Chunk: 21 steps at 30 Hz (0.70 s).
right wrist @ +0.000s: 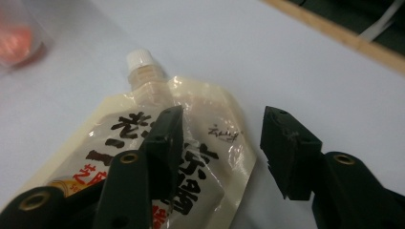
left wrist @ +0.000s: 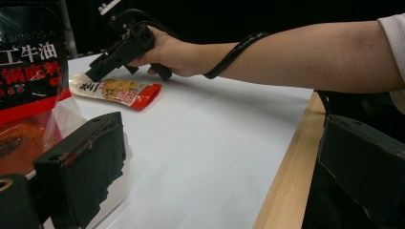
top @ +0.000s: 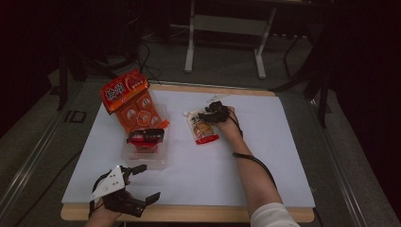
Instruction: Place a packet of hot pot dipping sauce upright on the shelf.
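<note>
A cream spouted pouch with a red bottom lies flat on the white sheet, white cap pointing away. My right gripper hangs low over its top end. In the right gripper view its jaws stand apart: one is above the pouch, the other is over bare sheet past the pouch's edge, and neither pad presses on it. The left gripper view shows the same pouch under that gripper. My left gripper rests open near the front left corner, with nothing between its jaws.
An orange and red packet leans over a clear plastic tray at the left, which holds orange packs and a small black and red item. The packet is close by my left gripper. The table's wooden edge runs along the front.
</note>
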### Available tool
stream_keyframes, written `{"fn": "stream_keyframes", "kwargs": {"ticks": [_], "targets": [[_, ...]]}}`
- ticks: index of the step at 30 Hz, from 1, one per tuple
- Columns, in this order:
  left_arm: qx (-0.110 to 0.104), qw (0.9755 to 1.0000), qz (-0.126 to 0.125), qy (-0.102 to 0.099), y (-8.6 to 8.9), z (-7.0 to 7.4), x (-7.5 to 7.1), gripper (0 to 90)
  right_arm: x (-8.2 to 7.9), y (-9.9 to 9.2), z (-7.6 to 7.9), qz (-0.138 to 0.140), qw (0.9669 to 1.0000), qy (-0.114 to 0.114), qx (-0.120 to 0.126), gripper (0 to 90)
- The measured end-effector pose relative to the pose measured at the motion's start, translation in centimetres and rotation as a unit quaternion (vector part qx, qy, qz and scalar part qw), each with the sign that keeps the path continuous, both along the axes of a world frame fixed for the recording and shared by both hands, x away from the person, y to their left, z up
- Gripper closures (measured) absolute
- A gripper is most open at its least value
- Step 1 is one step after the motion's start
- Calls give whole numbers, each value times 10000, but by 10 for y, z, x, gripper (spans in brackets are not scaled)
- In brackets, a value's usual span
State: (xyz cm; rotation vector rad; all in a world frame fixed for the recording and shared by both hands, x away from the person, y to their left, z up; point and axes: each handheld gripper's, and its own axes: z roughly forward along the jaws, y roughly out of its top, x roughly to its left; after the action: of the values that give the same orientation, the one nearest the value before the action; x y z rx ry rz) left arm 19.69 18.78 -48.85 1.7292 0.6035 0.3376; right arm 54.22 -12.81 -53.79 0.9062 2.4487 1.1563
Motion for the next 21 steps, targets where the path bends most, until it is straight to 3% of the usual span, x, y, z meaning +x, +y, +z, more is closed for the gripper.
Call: {"fn": "stream_keyframes", "kwargs": {"ticks": [3, 5, 6, 7, 9, 13, 21], "targets": [[16, 10000, 18, 28, 1, -1, 0, 26, 2, -1, -1, -162, 9987, 434, 210, 603], [8, 10000, 30, 38, 1, -2, 1, 26, 0, 1, 1, -189, 9993, 312, -51, 735], [4, 10000, 33, 32, 2, -2, 1, 26, -2, 3, 2, -166, 9992, 323, -143, 848], [-8, 10000, 32, 35, 1, -2, 1, 26, -2, 4, 3, -113, 9991, 363, -203, 873], [-12, 10000, 36, 34, 1, -1, 1, 26, -4, 7, 5, -223, 9986, 368, -319, 886], [-5, 10000, 11, 28, -1, -1, 0, 26, -7, 9, 10, -463, 9977, 443, -237, 892], [6, 10000, -19, 22, -2, 0, 0, 26, -17, 8, 24, -414, 9986, 335, -65, 897]]}}
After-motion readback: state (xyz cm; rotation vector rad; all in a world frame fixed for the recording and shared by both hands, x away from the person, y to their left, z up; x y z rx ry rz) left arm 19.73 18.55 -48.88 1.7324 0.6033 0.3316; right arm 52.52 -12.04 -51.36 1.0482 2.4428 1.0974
